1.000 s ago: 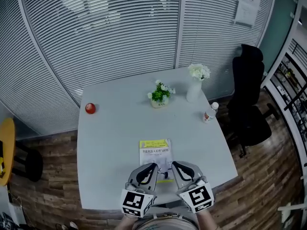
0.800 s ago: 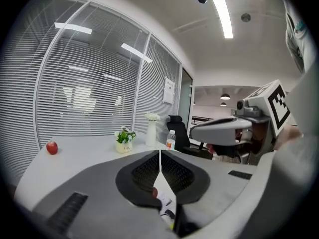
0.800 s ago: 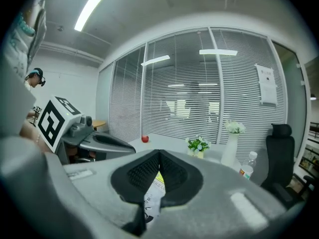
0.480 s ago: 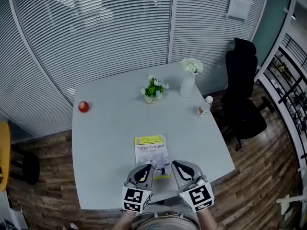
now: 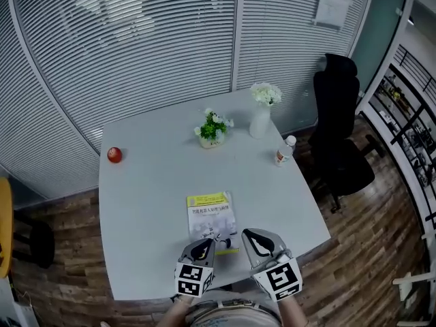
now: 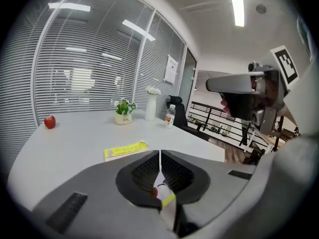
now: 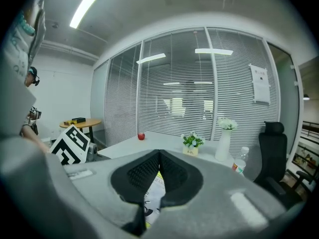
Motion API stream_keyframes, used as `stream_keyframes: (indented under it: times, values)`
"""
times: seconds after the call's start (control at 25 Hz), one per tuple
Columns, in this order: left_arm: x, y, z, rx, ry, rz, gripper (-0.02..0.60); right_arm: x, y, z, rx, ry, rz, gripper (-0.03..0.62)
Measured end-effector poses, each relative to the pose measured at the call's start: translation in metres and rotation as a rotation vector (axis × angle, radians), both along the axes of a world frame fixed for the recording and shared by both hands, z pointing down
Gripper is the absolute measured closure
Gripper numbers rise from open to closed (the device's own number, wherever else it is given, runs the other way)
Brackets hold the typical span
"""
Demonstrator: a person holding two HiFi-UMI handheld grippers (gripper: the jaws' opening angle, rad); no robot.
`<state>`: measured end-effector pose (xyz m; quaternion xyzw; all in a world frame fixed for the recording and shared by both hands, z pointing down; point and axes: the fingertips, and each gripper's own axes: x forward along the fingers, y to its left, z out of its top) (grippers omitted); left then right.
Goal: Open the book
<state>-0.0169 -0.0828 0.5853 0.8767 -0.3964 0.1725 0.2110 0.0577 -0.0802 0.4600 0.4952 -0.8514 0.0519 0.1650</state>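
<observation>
A closed book (image 5: 212, 216) with a white cover and a yellow top band lies on the white table (image 5: 146, 203) near its front edge. My left gripper (image 5: 219, 236) is shut and empty, its tips low over the book's near edge. In the left gripper view the left gripper (image 6: 159, 156) has its jaws closed together, with the book's yellow band (image 6: 126, 149) just beyond them. My right gripper (image 5: 246, 234) hovers beside the book's near right corner, jaws also closed with nothing held. Below the right gripper (image 7: 159, 154), the book's cover (image 7: 152, 199) shows through the gap.
A red apple (image 5: 114, 154) sits at the table's far left. A small potted plant (image 5: 212, 127), a white vase of flowers (image 5: 259, 116) and a plastic bottle (image 5: 283, 150) stand along the far right. A black office chair (image 5: 338, 135) is beside the table's right edge.
My left gripper has sunk towards the table at the book's near edge. The right gripper has barely shifted. The book has not moved.
</observation>
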Motion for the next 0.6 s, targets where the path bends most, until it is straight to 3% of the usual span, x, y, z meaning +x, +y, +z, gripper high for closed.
stream_keyframes:
  times: [0.36, 0.6]
  values:
    - [-0.002, 0.012, 0.044, -0.155, -0.009, 0.021, 0.572, 0.007, 0.005, -0.001, -0.007, -0.008, 0.019, 0.591]
    - [0.006, 0.025, 0.065, -0.142, -0.14, 0.158, 0.572, 0.018, 0.012, 0.002, -0.019, -0.007, 0.048, 0.591]
